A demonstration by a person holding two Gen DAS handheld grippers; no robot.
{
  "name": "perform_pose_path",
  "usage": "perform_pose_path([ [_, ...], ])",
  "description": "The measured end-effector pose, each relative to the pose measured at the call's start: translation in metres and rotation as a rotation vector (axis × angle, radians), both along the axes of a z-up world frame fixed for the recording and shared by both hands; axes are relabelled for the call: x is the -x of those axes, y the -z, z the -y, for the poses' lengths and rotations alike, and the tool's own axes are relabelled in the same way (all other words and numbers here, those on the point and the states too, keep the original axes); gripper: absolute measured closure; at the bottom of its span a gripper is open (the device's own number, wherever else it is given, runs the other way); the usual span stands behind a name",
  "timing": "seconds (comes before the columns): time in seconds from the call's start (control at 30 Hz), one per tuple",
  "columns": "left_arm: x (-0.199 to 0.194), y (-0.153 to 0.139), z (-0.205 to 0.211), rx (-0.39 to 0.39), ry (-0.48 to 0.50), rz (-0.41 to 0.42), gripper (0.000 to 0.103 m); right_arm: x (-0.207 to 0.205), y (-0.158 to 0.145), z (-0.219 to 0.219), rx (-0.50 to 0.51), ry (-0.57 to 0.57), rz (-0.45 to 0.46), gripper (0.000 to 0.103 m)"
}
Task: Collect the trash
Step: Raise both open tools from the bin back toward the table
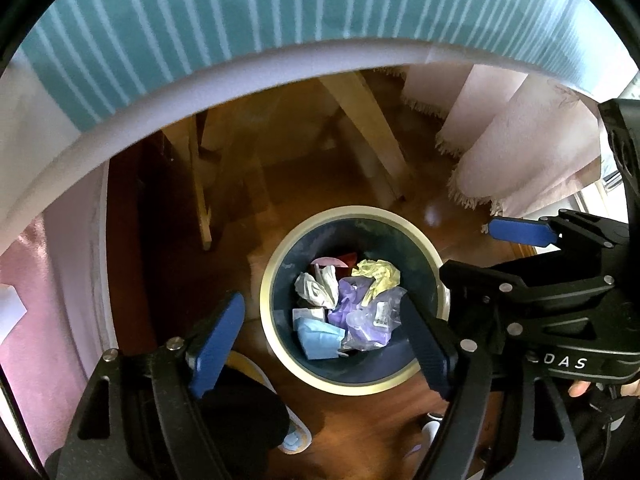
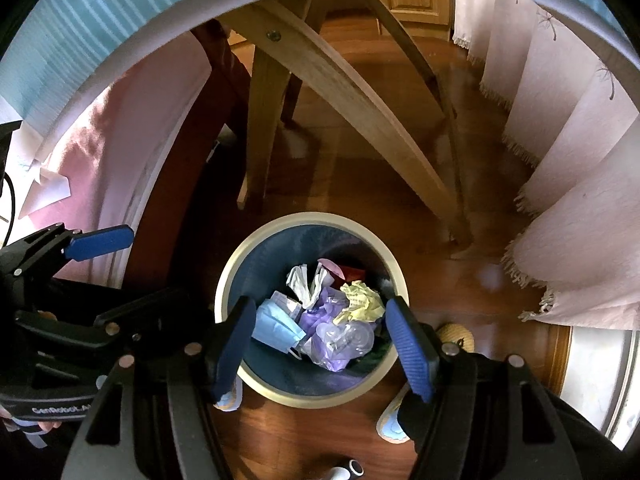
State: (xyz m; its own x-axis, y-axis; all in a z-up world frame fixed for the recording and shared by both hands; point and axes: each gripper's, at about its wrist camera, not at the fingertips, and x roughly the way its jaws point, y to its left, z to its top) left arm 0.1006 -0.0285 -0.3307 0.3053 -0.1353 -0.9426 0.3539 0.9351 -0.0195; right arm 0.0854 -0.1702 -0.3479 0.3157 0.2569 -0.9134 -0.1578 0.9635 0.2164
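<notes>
Both claws hang over the bin with their blue pads spread wide and nothing between them: the left claw [image 1: 320, 334] frames the bin's near side, and the right claw [image 2: 322, 344] sits just beside it to the right, pointing steeply down. The trash bin [image 1: 276, 272] stands on the wooden floor [image 1: 240, 240] just below, holding a crumpled yellow paper [image 1: 378, 276], a blue face mask [image 1: 318, 338], purple plastic wrap [image 1: 352, 312] and white tissue [image 1: 316, 288]. The main risk I see is the two claws knocking each other, so close together, or clipping the bin's cream rim and tipping it. Light scraps could also catch on a pad and lift out when the hands rise toward the striped counter [image 1: 200, 40] at the far side.
</notes>
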Motion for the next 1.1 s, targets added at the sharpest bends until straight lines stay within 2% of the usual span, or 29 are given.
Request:
perform_pose_path([
  [0.2, 0.007, -0.016, -0.005, 0.019, -0.009, 0.045, 0.018, 0.006, -0.011, 0.001, -0.019, -0.001, 0.024, 0.035],
  [0.5, 0.029, -0.046, -0.010, 0.035, -0.016, 0.071, 0.018, 0.028, -0.042, 0.003, -0.040, -0.004, 0.051, 0.035],
  [0.63, 0.043, -0.065, -0.015, 0.015, -0.038, 0.091, 0.018, 0.044, -0.065, 0.007, -0.071, 0.020, 0.066, 0.035],
  [0.73, 0.052, -0.084, -0.019, 0.011, -0.055, 0.117, 0.018, 0.052, -0.083, 0.005, -0.079, 0.017, 0.085, 0.035],
  [0.87, 0.062, -0.116, -0.025, -0.002, -0.085, 0.171, 0.018, 0.058, -0.109, -0.008, -0.017, -0.016, 0.115, 0.035],
  [1.1, 0.066, -0.183, -0.034, -0.015, -0.135, 0.256, 0.018, 0.068, -0.165, -0.010, -0.038, 0.001, 0.200, 0.035],
])
